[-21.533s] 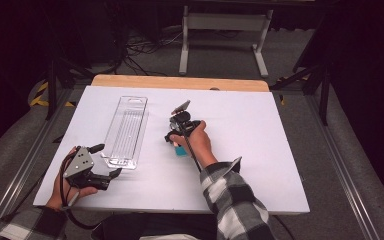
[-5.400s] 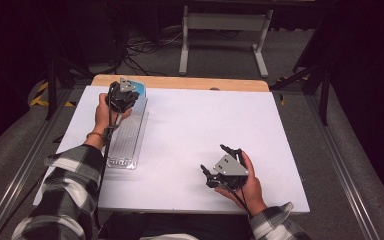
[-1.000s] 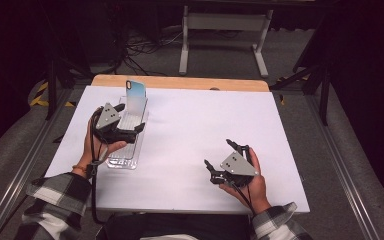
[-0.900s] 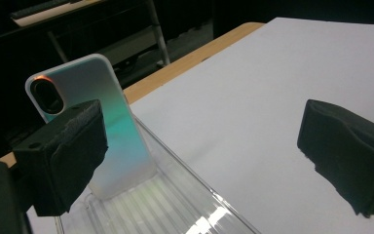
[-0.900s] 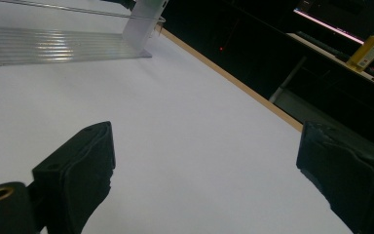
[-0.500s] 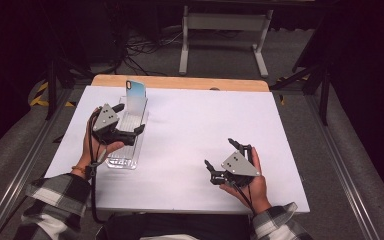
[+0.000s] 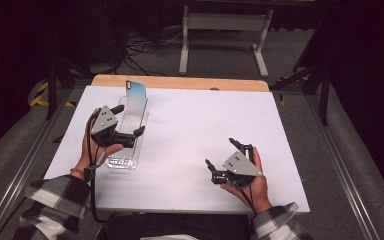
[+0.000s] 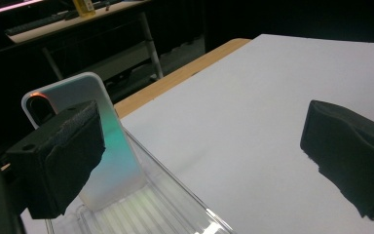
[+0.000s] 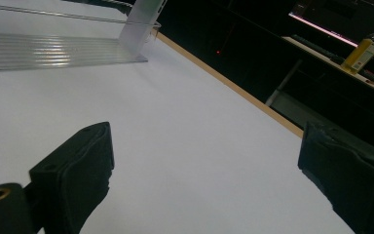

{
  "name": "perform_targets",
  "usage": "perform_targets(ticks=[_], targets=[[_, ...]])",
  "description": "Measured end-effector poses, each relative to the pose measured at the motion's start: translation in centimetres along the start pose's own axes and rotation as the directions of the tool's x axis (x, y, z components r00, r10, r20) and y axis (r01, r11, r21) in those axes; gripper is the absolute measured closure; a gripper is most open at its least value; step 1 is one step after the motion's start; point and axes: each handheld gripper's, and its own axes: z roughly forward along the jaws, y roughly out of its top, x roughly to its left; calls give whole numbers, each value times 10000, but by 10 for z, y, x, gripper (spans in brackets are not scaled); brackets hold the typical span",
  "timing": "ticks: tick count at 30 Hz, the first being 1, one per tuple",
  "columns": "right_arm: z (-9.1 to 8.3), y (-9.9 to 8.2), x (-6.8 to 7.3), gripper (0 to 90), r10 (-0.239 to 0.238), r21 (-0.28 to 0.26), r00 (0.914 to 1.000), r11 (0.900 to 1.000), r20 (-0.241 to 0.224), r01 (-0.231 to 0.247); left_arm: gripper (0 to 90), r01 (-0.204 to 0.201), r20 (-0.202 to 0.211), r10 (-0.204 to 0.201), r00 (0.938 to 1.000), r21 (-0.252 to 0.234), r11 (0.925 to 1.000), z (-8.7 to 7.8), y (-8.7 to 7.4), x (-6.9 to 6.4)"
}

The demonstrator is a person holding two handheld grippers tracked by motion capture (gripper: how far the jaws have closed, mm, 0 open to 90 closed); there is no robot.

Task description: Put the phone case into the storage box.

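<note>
Since 0.5 s ago: my left gripper (image 7: 128, 133) has drawn back slightly toward me along the clear rack (image 7: 126, 150); right gripper (image 7: 223, 165) approx. unchanged. Vs. 5.4 s ago, left has come off the phone case (image 7: 136, 95), which now stands alone.

Findings:
- Phone case: upright at far end of rack, near the wooden back edge of the surface (image 7: 195, 130). Iridescent blue-green face, camera cut-out at top corner. In the left gripper view the case (image 8: 85, 141) sits w/ its lower edge in the ribbed rack (image 8: 160, 214); I judge a groove keeps it standing w/o support.
- Left jaws: spread wide, holding nothing. One jaw overlaps the case in that view; contact not confirmed, prob. just beside it.
- Right jaws: released, nothing between them, parked low over bare surface well apart from the rack. Right gripper view looks across to the rack (image 9: 53, 48) and case (image 9: 139, 24). Held aside, I judge, to keep clear of left-hand work.

Assessment: placement looks complete; case stable. Risk: a nudge from my retreating left jaw could tip it.
</note>
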Motion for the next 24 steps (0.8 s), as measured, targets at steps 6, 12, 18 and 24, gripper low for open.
perform_targets(ticks=[6, 12, 18, 24], targets=[[0, 0, 0, 68, -9, -30, 10000, 10000, -1, 9, 19, -52, 78, 52, 10000, -47, 10000, -6, 1, -2], [-1, 1, 0, 67, -24, -67, 10000, 10000, -14, 24, 16, -106, 99, 107, 9999, -71, 9999, -12, 0, -2], [-1, 1, 1, 67, -27, -52, 10000, 10000, -31, 27, 16, -166, 124, 168, 9998, -134, 9998, -16, -2, -3], [-1, 2, 2, 68, -45, -47, 10000, 10000, -47, 44, 17, -286, 142, 289, 9995, -242, 9993, -19, -2, -6]])
